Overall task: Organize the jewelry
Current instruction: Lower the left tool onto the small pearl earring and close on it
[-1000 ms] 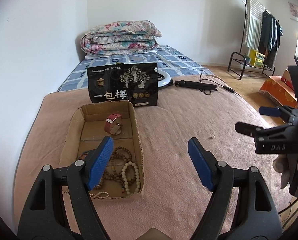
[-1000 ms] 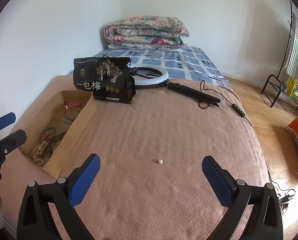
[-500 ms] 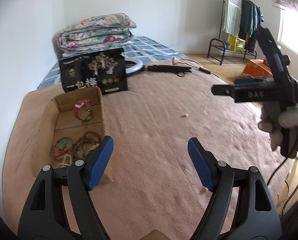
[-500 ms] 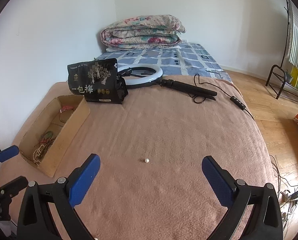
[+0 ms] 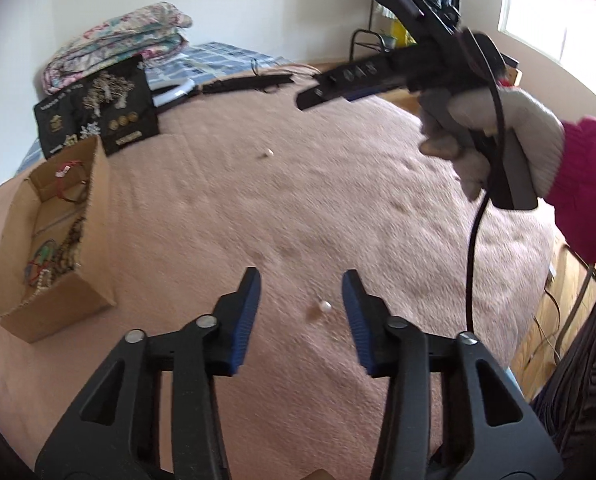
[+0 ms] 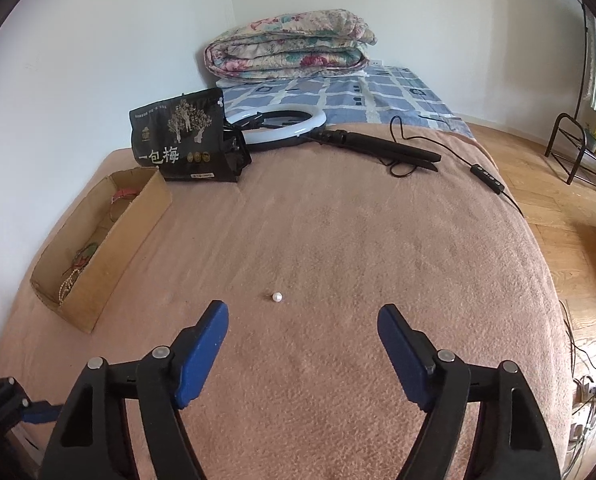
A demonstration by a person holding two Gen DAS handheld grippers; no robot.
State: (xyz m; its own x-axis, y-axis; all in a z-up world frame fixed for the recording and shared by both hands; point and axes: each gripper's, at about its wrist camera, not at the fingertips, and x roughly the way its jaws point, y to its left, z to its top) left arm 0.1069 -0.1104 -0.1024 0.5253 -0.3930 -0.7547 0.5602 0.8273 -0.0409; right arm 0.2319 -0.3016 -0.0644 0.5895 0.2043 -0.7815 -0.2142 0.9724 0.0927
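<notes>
Pink blanket (image 6: 338,240) covers the bed, and two small white pearls lie on it. One pearl (image 5: 325,306) sits between the closing fingers of the left claw (image 5: 301,300), untouched by either pad. The right claw (image 6: 302,328) is also closing on nothing, the other pearl (image 6: 277,297) just beyond its tips. A cardboard box (image 6: 109,256) of bracelets stands well left.
</notes>
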